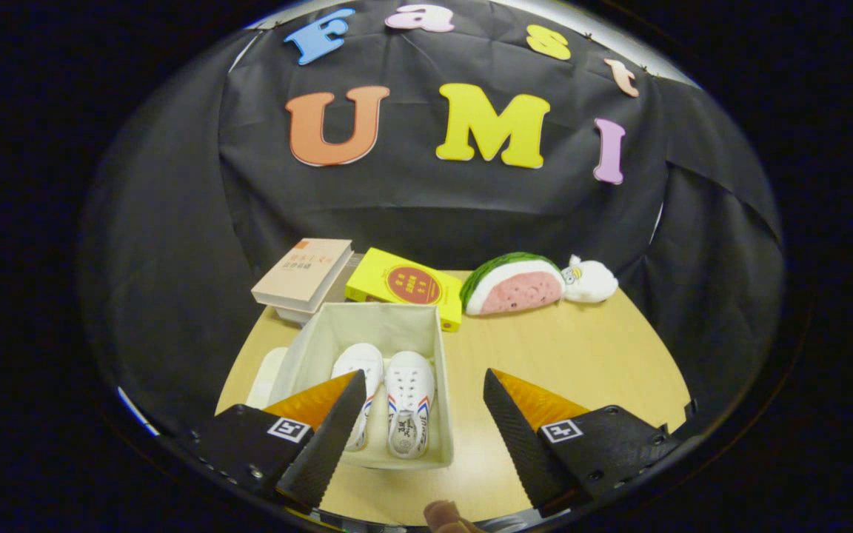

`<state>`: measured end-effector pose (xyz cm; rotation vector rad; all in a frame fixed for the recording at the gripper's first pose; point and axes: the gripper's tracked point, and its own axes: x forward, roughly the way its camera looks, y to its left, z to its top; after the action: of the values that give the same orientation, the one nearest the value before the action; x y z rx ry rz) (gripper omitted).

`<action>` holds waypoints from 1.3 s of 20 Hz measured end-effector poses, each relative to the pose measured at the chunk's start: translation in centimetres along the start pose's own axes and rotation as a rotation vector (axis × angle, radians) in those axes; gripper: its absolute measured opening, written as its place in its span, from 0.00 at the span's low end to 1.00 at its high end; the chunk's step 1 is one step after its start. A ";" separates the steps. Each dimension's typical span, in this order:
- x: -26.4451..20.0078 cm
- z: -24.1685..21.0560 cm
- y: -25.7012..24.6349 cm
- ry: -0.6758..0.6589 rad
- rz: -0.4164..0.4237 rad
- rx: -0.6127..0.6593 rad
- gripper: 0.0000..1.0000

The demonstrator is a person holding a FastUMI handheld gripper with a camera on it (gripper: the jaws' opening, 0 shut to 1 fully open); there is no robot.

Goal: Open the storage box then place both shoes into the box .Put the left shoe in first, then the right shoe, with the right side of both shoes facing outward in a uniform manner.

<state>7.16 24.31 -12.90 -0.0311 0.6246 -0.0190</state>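
An open beige fabric storage box [426, 326] stands on the wooden table just ahead of my fingers. Two white shoes lie side by side inside it, toes pointing away from me: one [360, 370] partly behind my left finger, the other [409, 403] in full sight with red and blue stripes on its side. My gripper [424, 403] hovers above the near end of the box, open, with nothing between its black ridged fingers [330, 440]. A flat white piece [266, 376], which may be the lid, lies along the box's left side.
Beyond the box lie a beige book [304, 272], a yellow box [404, 285], a watermelon-slice plush [517, 283] and a small white plush [589, 280]. Bare wooden table [582, 355] spreads to the right of the box. A fingertip [445, 514] shows at the near edge.
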 end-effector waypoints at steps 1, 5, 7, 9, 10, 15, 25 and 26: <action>-1.1 0.9 -0.3 -0.033 -0.004 -0.012 0.97; -5.1 3.3 -1.3 -0.141 0.014 -0.018 0.96; -7.2 4.4 -1.9 -0.193 0.027 0.001 0.96; -8.7 5.7 -2.9 -0.263 0.027 0.007 0.96; -9.2 6.3 -3.6 -0.299 0.020 -0.007 0.96; -13.2 8.8 -7.3 -0.455 0.017 0.003 0.96; -18.7 14.0 -13.3 -0.545 -0.032 0.121 0.96; -18.9 14.2 -13.5 -0.552 -0.038 0.126 0.96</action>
<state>0.02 11.63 10.12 0.0728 0.0698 -0.0834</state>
